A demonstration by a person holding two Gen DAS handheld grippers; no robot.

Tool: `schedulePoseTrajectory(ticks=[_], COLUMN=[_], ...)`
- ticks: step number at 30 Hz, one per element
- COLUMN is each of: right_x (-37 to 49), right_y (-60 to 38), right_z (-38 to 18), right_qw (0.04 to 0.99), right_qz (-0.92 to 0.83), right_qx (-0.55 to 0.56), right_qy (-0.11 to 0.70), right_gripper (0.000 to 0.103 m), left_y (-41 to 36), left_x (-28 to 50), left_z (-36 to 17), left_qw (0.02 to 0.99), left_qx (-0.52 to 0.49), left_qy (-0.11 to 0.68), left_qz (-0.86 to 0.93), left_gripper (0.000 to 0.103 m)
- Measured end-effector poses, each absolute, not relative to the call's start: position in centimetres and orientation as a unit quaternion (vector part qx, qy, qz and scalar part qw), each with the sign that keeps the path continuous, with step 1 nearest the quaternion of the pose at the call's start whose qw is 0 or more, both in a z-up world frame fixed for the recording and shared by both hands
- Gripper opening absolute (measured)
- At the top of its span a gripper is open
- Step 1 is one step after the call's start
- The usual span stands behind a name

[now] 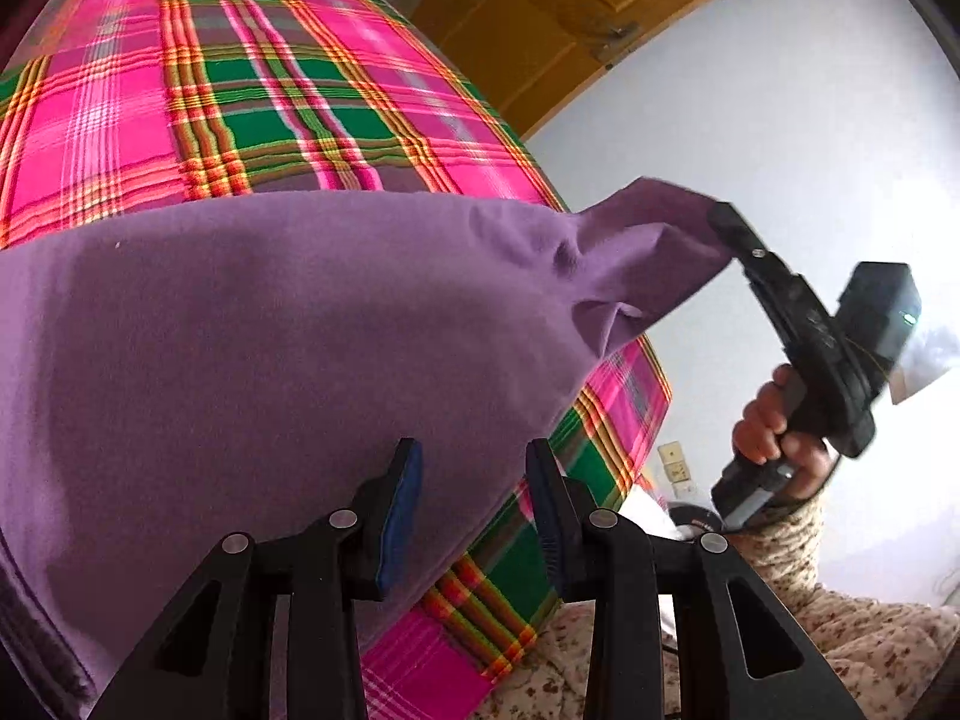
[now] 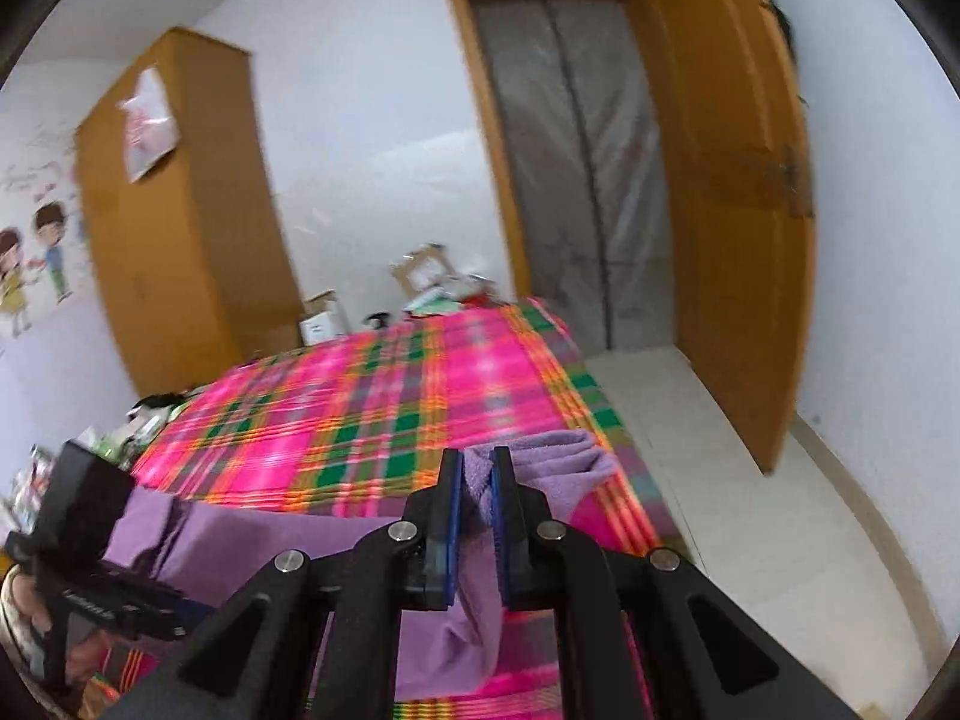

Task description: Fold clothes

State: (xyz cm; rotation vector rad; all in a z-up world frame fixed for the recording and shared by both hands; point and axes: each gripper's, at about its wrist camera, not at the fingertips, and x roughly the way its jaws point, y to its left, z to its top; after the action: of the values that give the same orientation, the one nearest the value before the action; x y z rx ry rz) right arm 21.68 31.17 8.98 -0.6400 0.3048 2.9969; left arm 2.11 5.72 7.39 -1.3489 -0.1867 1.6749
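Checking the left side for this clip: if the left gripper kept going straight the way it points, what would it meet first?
Most likely the purple garment: the open left gripper points down at it where it lies on the plaid bedcover. Depth is uncertain.

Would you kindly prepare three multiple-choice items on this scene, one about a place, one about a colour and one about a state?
1. Where does the purple garment lie?
A. On the floor
B. On the plaid bedcover
C. Inside the wardrobe

2. What colour is the open door?
A. White
B. Blue
C. Orange-brown

3. What is the right tool doing?
A. Pinching purple fabric
B. Standing open and empty
C. Gripping the door

Answers:
1 B, the garment spreads over the pink and green plaid.
2 C, the door leaf and its frame are orange-brown wood.
3 A, purple cloth is clamped between its pads, with a corner lifted.
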Motion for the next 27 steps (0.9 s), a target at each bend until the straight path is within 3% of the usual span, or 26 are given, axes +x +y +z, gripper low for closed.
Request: schedulePoseTrajectory(ticks=[6, 11, 20, 27], right_x=[21.5, 21.9, 22.8, 23.1], right_y=[28.9, 30.8, 38.4, 41.8], right_z=[11.3, 10.9, 4.6, 0.9], right_qw=[-0.005, 0.04, 0.132, 0.127], right_qz=[0.982, 0.979, 0.94, 0.905], right_qx=[-0.178, -0.182, -0.267, -0.34], right_qy=[0.067, 0.079, 0.168, 0.22], right_gripper=[0.009, 0.009, 0.009, 0.01], left_y=[5.3, 5.5, 6.8, 7.5], left_x=[1.9, 1.8, 1.8, 1.7], left_z=[7.5, 7.3, 6.8, 6.7], left_qw=[0.473, 0.476, 0.483, 0.484], left_qx=[-0.55, -0.552, -0.562, -0.567], left_qy=[-0.089, -0.096, -0.084, -0.077], left_qz=[0.683, 0.677, 0.666, 0.662], left_gripper=[0.037, 0.037, 0.037, 0.037])
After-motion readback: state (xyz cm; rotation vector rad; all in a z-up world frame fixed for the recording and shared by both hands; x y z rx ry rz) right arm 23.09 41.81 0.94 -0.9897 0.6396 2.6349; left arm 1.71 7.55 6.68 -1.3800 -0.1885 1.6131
